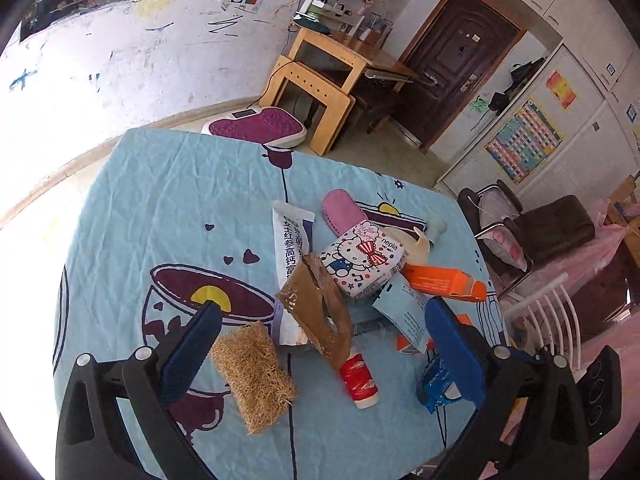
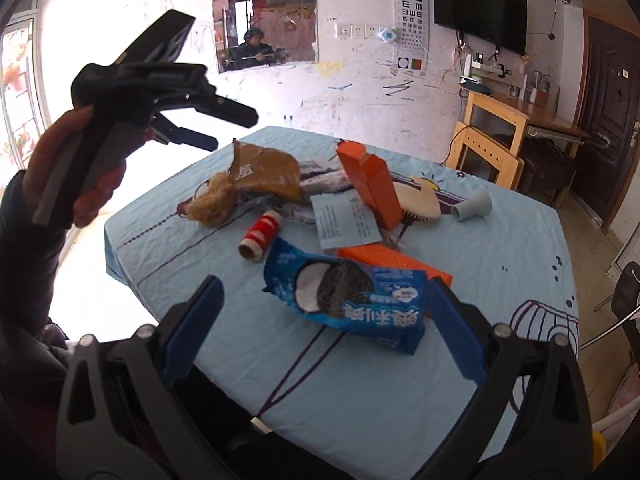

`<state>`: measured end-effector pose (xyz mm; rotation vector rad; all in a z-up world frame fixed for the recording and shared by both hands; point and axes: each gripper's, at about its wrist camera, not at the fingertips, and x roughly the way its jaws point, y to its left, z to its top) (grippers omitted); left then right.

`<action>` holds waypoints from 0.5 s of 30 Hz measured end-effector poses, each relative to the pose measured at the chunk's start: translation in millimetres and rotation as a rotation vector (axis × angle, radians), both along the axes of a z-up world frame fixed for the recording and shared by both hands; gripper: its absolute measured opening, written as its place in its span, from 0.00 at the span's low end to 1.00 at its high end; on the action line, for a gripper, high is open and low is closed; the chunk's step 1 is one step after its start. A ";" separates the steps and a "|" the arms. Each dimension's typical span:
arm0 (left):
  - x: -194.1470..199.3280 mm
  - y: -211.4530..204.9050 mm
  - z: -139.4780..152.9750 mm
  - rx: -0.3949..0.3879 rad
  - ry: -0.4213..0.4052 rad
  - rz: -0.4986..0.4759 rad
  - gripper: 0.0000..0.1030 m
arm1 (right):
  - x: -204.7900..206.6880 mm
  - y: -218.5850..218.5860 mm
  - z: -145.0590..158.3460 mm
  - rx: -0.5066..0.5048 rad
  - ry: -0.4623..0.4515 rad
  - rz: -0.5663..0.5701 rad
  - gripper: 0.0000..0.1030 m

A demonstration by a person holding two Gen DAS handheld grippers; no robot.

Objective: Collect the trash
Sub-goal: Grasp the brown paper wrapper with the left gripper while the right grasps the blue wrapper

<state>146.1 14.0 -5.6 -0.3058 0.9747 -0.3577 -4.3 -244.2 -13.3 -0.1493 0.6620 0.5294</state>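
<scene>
Right gripper (image 2: 320, 320), fingers spread and empty, faces the blue cookie wrapper (image 2: 344, 296) lying crosswise between them near the table's near edge; left gripper (image 1: 324, 340), also spread, hovers farther off.

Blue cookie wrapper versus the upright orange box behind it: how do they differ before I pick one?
The blue cookie wrapper is soft, crinkled film lying flat; the orange box is stiff card standing on end, leaning slightly. The wrapper's far end is torn open; the box has a flap raised at its top. The wrapper lies nearest the right gripper, between its open fingers in view; the box stands farther back in the pile. Both rest on the blue tablecloth.
</scene>
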 end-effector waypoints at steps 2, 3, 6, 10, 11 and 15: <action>5.2 -2.7 -2.6 -0.010 0.007 -0.004 0.94 | 2.9 0.5 0.6 -0.003 0.002 -0.002 0.94; 6.3 -4.4 -3.7 -0.008 0.009 -0.004 0.94 | 4.1 1.3 1.2 -0.004 0.003 -0.005 0.94; 6.4 -8.2 -6.7 -0.018 0.019 -0.020 0.94 | 7.2 2.1 0.6 -0.014 -0.002 -0.011 0.94; 8.2 -17.5 -14.4 -0.003 0.040 -0.035 0.84 | 11.4 8.6 -3.4 -0.039 0.001 0.003 0.94; 8.6 -19.7 -16.1 0.011 0.044 -0.036 0.72 | 12.2 10.5 -4.4 -0.048 -0.001 0.005 0.94; 12.8 -23.5 -23.7 0.022 0.066 -0.042 0.38 | 16.5 16.7 -4.1 -0.084 -0.017 0.024 0.94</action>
